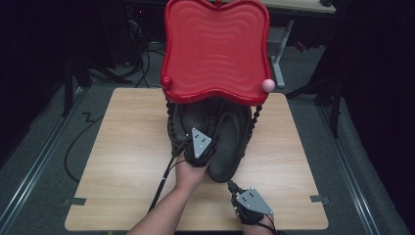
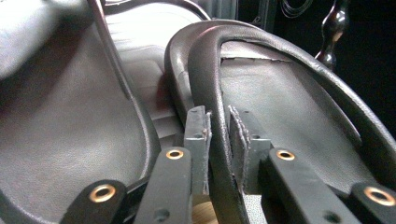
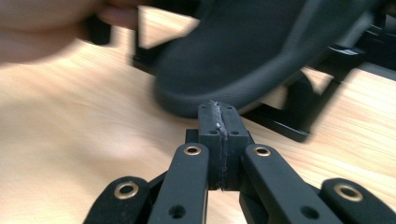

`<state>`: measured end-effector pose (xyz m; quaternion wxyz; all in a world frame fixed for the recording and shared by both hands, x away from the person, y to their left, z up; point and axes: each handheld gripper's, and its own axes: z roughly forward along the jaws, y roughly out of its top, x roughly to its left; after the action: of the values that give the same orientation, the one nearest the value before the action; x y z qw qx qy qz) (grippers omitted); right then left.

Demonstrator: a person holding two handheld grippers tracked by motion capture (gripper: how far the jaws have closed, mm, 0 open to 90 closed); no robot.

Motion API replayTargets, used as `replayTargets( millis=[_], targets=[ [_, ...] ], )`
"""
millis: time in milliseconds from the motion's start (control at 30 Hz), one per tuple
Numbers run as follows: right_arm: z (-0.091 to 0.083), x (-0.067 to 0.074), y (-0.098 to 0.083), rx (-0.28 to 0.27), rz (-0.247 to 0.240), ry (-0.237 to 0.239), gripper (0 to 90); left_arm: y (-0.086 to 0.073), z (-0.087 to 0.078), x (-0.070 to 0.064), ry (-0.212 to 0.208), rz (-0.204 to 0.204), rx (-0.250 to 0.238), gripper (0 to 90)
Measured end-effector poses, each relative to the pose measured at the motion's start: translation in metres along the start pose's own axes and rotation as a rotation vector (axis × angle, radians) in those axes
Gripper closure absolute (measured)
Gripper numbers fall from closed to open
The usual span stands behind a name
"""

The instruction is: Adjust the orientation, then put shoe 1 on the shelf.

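High view hid much of the black two-tier rack (image 1: 254, 120) under its glossy red wavy plastic tray (image 1: 215, 46). On the lower shelf lay two dark leather slippers; the left gripper (image 1: 205, 152) had clamped the rim of the right-hand slipper (image 2: 280, 98). The right gripper (image 3: 218, 116) hung shut and empty over the pale wooden table (image 1: 122, 147), near that slipper's toe.

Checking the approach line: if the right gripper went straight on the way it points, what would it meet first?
Most likely the dark shoe's rounded end, which sits right ahead of the shut right gripper and just above the table. The gap between them is hard to judge.
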<state>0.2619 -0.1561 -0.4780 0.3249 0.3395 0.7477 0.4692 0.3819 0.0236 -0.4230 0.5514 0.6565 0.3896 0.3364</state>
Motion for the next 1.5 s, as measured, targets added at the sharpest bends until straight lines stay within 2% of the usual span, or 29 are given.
replayTargets(
  millis=[67,100,200,300,400,500,600,700,767,900,1033,1100,1200,1333,1500],
  targets=[
    [0.002,0.013,-0.001,0.015,-0.009,0.055,89.9,0.000,0.000,0.000,0.001,0.002,0.001,77.8],
    [0.006,0.020,-0.002,0.026,-0.029,0.071,89.8,0.000,0.000,0.000,0.001,0.004,0.001,77.8],
    [0.018,0.030,-0.002,0.041,-0.059,0.062,89.9,0.000,-0.001,0.001,0.001,0.006,0.004,77.7],
    [0.026,0.022,0.000,0.051,-0.027,0.041,89.9,0.001,-0.001,0.001,0.005,0.004,-0.002,77.2],
    [0.026,0.014,0.002,0.037,-0.035,-0.001,89.9,0.002,0.001,0.004,0.015,-0.009,-0.008,75.8],
    [0.028,0.005,0.004,0.026,-0.017,-0.019,89.9,0.005,0.004,0.006,0.029,-0.004,-0.011,73.8],
    [0.033,-0.003,0.009,0.011,-0.008,-0.037,89.9,0.008,0.006,0.010,0.003,-0.013,-0.017,69.1],
    [0.040,-0.009,0.015,-0.011,-0.002,-0.042,89.9,0.011,0.008,0.010,-0.002,0.020,-0.025,62.8],
    [0.044,-0.012,0.019,-0.029,0.004,-0.046,89.9,0.011,0.007,0.011,-0.014,0.019,-0.029,60.1],
    [0.052,-0.018,0.027,-0.061,0.026,-0.054,89.9,0.008,-0.004,0.010,-0.022,0.034,-0.053,57.5],
    [0.060,-0.023,0.035,-0.077,0.049,-0.064,89.8,0.006,-0.019,0.014,-0.037,0.022,-0.072,56.8],
    [0.065,-0.025,0.038,-0.084,0.056,-0.070,89.8,0.003,-0.028,0.016,-0.033,0.036,-0.072,56.9],
    [0.071,-0.028,0.043,-0.090,0.062,-0.081,89.8,-0.004,-0.039,0.022,-0.008,0.065,-0.065,58.2],
    [0.082,-0.029,0.049,-0.099,0.082,-0.091,89.8,-0.016,-0.049,0.031,0.012,0.068,-0.051,59.6],
    [0.091,-0.030,0.056,-0.107,0.094,-0.102,89.7,-0.025,-0.052,0.039,0.033,0.060,-0.038,61.6]
  ],
)
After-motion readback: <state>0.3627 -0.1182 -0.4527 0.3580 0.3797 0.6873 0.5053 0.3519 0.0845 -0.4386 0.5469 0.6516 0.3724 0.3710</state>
